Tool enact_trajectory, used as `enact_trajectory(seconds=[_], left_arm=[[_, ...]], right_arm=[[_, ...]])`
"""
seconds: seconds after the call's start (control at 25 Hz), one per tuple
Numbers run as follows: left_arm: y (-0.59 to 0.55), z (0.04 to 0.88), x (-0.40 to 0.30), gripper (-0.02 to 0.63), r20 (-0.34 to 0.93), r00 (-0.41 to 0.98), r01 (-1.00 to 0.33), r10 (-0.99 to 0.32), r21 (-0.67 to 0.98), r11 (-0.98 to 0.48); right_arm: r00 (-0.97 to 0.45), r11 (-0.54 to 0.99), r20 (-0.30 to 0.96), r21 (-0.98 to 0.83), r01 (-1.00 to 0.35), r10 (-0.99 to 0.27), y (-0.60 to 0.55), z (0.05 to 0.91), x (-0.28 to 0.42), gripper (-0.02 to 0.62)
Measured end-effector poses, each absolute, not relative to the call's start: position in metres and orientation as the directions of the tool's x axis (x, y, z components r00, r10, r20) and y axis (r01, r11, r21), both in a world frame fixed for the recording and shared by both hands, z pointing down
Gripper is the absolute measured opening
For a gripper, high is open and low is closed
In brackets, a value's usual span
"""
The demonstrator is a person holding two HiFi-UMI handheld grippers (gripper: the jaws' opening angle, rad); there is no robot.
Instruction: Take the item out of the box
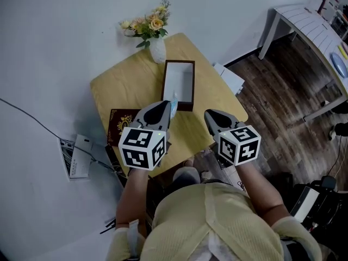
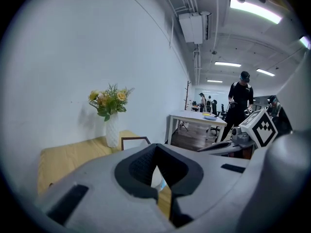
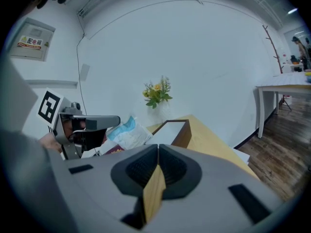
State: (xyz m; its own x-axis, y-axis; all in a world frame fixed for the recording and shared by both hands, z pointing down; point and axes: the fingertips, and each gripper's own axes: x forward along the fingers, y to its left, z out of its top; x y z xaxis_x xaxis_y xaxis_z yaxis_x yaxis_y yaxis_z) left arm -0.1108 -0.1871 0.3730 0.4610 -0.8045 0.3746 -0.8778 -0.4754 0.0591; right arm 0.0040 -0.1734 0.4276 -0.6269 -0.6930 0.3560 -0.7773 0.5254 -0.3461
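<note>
The open dark-brown box with a white inside stands on the wooden table, just beyond both grippers. My left gripper is shut on a white-and-blue packet, held above the table at the box's near end. In the left gripper view the packet shows below the closed jaws, with the box ahead. The right gripper view shows the packet hanging clear of the box. My right gripper hovers to the right of the box, shut and holding nothing.
A white vase of flowers stands at the table's far edge behind the box. A maroon lid lies left of the left gripper. A white table stands at the far right on the wood floor, and people stand in the background.
</note>
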Motion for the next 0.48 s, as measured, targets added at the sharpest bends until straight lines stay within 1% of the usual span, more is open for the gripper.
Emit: enact_trajectory(seconds=[0.48], left_arm=[[-0.166,0.394,-0.120,0.018,0.392,0.434,-0.896,-0.811,0.097,-0.433]], right_arm=[[-0.620,0.523,0.367,-0.336,-0.783,-0.693,-0.164,0.430,0.006,0.031]])
